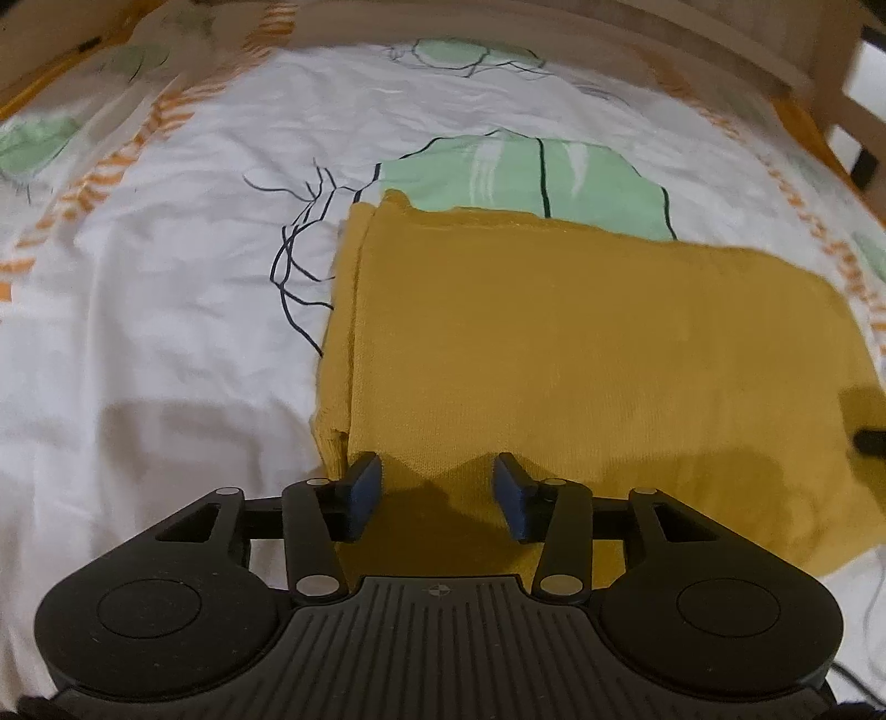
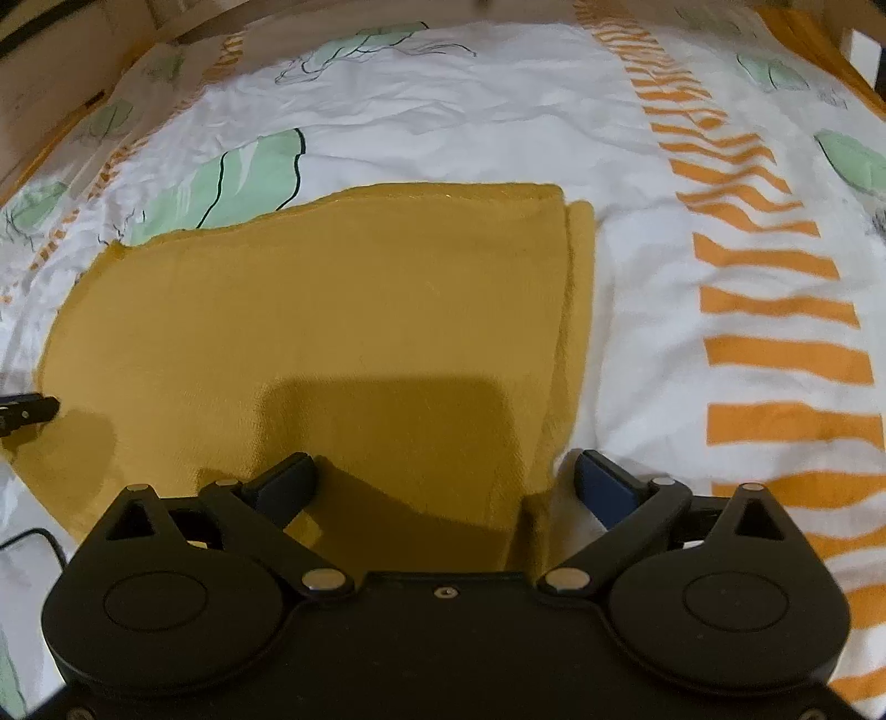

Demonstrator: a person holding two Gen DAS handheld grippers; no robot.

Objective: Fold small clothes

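A mustard-yellow knit garment (image 1: 581,343) lies flat and folded on a white patterned bedsheet (image 1: 166,277). Layered edges show along its left side in the left wrist view and along its right side in the right wrist view (image 2: 332,310). My left gripper (image 1: 437,495) is open over the garment's near left corner, holding nothing. My right gripper (image 2: 443,487) is open wide over the near right edge, holding nothing. A tip of the right gripper shows at the right edge of the left wrist view (image 1: 869,443). A tip of the left gripper shows at the left edge of the right wrist view (image 2: 27,412).
The sheet (image 2: 664,166) has green leaf shapes and orange stripes (image 2: 775,310). A wooden bed frame (image 1: 720,50) runs along the far side. A thin black cable (image 2: 39,540) lies near the left edge of the right wrist view.
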